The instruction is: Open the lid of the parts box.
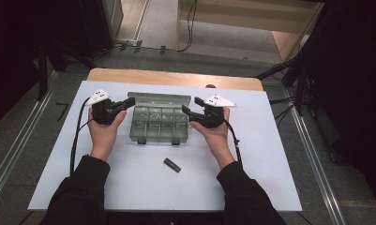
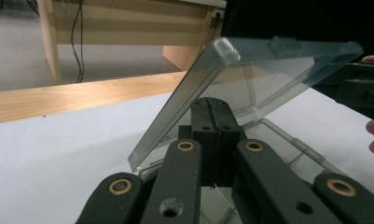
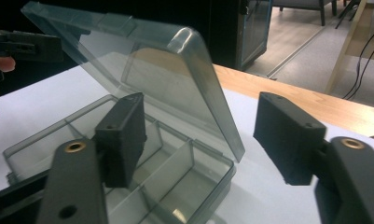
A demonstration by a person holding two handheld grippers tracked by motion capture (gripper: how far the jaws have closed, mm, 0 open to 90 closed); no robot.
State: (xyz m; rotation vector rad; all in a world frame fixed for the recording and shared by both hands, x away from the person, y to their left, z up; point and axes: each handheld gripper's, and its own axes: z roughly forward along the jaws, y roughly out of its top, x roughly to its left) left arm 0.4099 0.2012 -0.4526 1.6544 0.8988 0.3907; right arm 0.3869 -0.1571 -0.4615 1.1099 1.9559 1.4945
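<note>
White table top, wooden strip along far edge. Clear plastic compartment box at centre, lid raised and tilted back. Left hand-held gripper at box's left end, jaws clenched tight together with nothing between them, just in front of the lid. Right hand-held gripper at right end, jaws apart, straddling the box's corner, not pressing. Small dark block lies nearer the person.
</note>
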